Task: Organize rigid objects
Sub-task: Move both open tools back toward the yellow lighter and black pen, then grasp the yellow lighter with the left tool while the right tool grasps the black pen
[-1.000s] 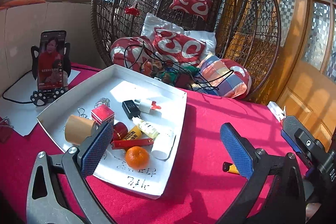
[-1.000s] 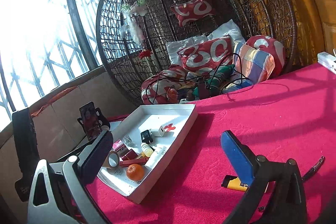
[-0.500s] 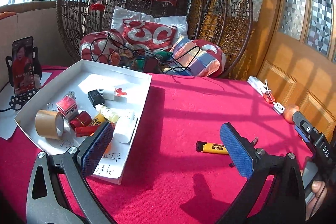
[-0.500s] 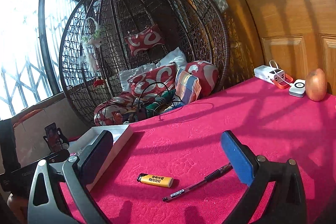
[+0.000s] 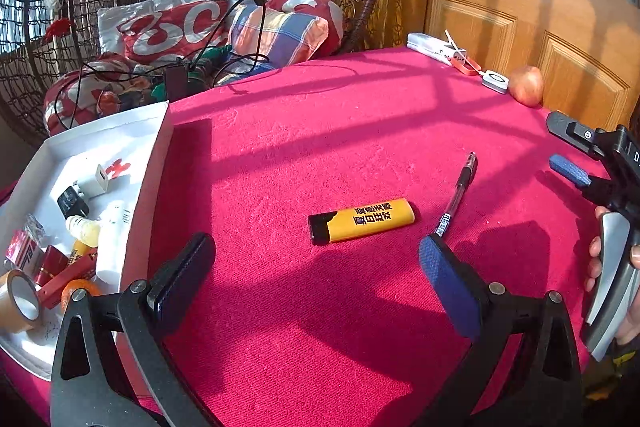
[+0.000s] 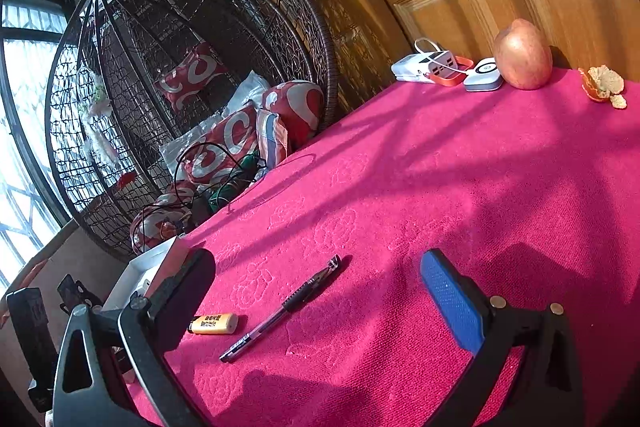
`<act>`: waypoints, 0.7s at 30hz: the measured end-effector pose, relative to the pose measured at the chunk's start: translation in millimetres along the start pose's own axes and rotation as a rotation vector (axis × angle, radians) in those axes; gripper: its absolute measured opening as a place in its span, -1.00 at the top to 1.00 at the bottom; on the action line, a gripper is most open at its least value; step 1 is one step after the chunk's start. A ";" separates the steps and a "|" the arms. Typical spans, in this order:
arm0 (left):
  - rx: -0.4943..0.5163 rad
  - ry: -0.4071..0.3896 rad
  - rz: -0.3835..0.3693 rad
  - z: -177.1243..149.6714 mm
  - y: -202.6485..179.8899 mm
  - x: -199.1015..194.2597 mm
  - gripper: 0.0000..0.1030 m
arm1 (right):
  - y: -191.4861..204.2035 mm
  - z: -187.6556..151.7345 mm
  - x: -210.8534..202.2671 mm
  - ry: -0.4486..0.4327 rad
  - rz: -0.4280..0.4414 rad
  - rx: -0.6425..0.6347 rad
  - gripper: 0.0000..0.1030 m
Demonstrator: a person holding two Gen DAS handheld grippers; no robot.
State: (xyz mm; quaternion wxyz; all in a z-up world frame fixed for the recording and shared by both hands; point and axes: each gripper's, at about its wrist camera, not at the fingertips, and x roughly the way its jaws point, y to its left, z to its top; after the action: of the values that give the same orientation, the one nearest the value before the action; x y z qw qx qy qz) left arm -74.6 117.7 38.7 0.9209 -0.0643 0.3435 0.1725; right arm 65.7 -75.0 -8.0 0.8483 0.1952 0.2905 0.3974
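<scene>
One lighter [image 5: 362, 220] and one pen [image 5: 458, 194] lie just ahead of the tool. Far ahead sits one apple [image 6: 522, 55]. One white tray [image 5: 154, 163] lies to its left.

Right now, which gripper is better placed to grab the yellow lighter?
Left. The left gripper is open with the lighter lying just ahead between its fingers; the right gripper faces the pen instead.

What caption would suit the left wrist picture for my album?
Open left gripper hovers over a yellow lighter and a pen on a red tablecloth, a white tray alongside.
</scene>
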 end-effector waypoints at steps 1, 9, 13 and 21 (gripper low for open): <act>0.019 0.002 -0.020 4.1 -2.1 7.3 -1.00 | -2.6 0.1 0.1 0.004 0.008 0.015 -1.00; 0.138 0.112 -0.248 29.7 -32.2 61.7 -0.99 | -22.4 -2.1 3.4 0.044 0.046 0.132 -1.00; 0.166 0.194 -0.321 7.9 -31.8 57.2 -0.99 | -22.7 -3.7 2.1 0.045 0.064 0.141 -1.00; 0.190 0.208 -0.281 5.2 -40.4 35.4 -0.98 | -21.3 -4.1 5.4 0.057 0.069 0.145 -1.00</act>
State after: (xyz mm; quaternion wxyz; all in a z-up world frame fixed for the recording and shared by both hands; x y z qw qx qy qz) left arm -31.9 90.9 19.5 0.8973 -0.0418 0.4394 0.0017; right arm 77.7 -83.3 -24.9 0.8091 0.2544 0.3357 0.4097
